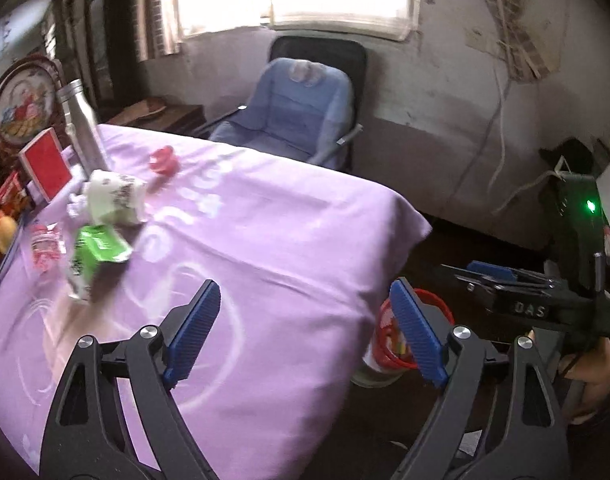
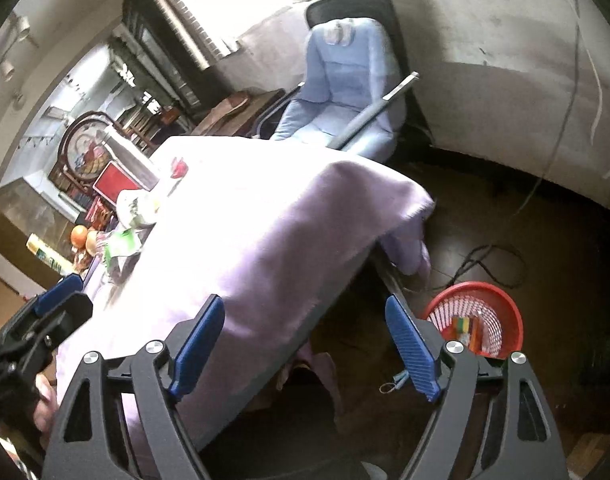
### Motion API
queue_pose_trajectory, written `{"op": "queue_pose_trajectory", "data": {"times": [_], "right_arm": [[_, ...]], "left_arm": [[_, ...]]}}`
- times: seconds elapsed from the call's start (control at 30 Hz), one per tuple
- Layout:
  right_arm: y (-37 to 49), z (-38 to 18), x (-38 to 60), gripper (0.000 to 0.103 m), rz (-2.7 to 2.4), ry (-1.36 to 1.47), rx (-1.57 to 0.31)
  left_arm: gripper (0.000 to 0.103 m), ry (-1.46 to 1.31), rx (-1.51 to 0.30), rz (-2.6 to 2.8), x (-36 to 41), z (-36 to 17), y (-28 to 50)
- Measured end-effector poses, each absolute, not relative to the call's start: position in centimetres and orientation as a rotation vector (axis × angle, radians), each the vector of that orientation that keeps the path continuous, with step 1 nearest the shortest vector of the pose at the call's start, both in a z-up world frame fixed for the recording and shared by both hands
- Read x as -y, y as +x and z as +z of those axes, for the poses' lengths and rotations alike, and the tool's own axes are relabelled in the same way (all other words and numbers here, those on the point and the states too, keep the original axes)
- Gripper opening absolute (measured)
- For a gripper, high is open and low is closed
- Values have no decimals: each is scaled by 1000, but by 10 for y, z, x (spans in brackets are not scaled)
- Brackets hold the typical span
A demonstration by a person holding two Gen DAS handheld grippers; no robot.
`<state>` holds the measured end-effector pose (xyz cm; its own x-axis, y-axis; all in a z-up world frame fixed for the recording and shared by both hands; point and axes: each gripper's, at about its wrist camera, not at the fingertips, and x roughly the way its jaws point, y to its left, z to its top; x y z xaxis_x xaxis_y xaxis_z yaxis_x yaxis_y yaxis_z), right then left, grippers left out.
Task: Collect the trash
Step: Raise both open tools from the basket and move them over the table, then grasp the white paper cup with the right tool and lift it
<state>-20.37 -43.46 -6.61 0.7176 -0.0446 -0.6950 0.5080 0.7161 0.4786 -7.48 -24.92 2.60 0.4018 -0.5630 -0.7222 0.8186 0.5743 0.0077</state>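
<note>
Both grippers, left [image 1: 305, 332] and right [image 2: 305, 340], wide apart, empty. Risk: reaching for carton [image 1: 95, 256] could topple bottle [image 1: 83, 128] nearby, or miss bin [image 2: 475, 322].

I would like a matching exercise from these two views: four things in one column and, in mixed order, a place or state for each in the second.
Things:
1. red basket
2. metal bottle
3. green carton
4. blue chair

Places or states:
A. lying crumpled on the purple cloth
B. beyond the table's far edge, below the window
C. on the floor beside the table
D. standing upright on the table

Pairs: 1-C, 2-D, 3-A, 4-B
</note>
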Motion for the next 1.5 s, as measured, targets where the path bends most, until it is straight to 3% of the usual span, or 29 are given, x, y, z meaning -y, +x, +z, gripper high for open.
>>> {"op": "queue_pose_trajectory", "data": {"times": [0.3, 0.9, 1.3, 1.5], "right_arm": [[-146, -32, 395, 85, -235, 625, -709], [7, -8, 334, 89, -75, 504, -809], [130, -13, 297, 89, -88, 290, -926], [172, 7, 267, 90, -114, 208, -890]], "left_arm": [[86, 250, -776, -788, 207, 40, -16], [89, -28, -935, -394, 96, 1, 125], [89, -72, -952, -220, 77, -17, 145], [90, -123, -983, -143, 63, -23, 157]]}}
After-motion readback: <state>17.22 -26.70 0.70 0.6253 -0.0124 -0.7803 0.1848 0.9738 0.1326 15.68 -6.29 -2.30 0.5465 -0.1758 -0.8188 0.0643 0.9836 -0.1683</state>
